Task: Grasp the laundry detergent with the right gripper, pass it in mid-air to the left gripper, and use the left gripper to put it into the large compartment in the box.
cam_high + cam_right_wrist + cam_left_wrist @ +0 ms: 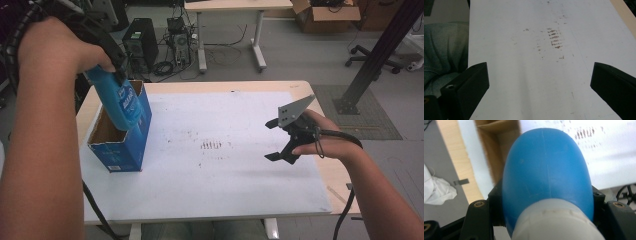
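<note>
So we've got one blue bottle (120, 102) pinched in the left claw (117, 67), tilted and hanging with its bottom end poking into the open top of the box (131, 152). The left gripper view looks straight down the bottle's rounded blue body (546, 170) to its white cap end (jaws squeezed against both sides of it), with the box's brown inside just beyond.

Only one box, blue outside, standing at the left edge of the table (225, 200). Its raised flap sits right beside the bottle, so that's the one thing crowding it.

The right claw (280, 140) is spread wide with nothing between the jaws, hovering over the right part of the table, well apart from the box. From its own view we see bare white tabletop (524, 87) and a patch of brownish marks (555, 38) ahead.

Around the table: a second table (235, 6), a computer tower (140, 42) with cables on the floor, a cardboard carton (325, 17), and an office chair base (372, 57).
</note>
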Demonstrator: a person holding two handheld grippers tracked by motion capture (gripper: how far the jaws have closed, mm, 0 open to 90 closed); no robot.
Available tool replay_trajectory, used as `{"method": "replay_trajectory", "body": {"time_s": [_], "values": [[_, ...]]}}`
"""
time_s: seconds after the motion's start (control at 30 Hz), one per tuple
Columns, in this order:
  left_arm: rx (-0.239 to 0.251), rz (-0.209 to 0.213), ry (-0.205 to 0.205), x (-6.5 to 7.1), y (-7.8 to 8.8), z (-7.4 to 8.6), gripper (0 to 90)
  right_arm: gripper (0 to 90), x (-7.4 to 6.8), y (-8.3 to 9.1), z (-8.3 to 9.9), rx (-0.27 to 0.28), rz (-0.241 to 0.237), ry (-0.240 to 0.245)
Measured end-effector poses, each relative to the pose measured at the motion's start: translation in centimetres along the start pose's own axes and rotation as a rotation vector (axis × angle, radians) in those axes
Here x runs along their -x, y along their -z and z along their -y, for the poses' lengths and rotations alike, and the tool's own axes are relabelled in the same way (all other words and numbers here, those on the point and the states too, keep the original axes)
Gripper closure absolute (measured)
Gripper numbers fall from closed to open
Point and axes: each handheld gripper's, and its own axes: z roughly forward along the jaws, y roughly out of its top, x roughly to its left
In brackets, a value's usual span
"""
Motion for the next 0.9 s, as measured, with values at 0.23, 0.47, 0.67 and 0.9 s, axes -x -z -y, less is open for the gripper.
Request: {"method": "replay_trajectory", "body": {"time_s": [0.23, 0.47, 0.67, 0.9], "values": [[0.005, 0.006, 0.077, -2.4, 0.8, -0.2, 38.3, 2.2, 0.3, 0.0, 0.0, -0.01, -0.004, -0.01], [-0.006, -0.009, 0.119, -4.5, 0.1, -0.6, 38.3, 2.2, 0.6, 0.0, -0.2, -0.014, 0.0, -0.016], [-0.011, -0.01, 0.135, -5.7, -1.1, -0.9, 38.3, 2.3, 0.7, -0.4, -0.4, -0.023, -0.004, -0.019], [-0.013, -0.01, 0.137, -6.5, -3.1, -1.3, 38.2, 2.3, 0.6, -0.6, -0.8, -0.029, -0.007, -0.017]]}}
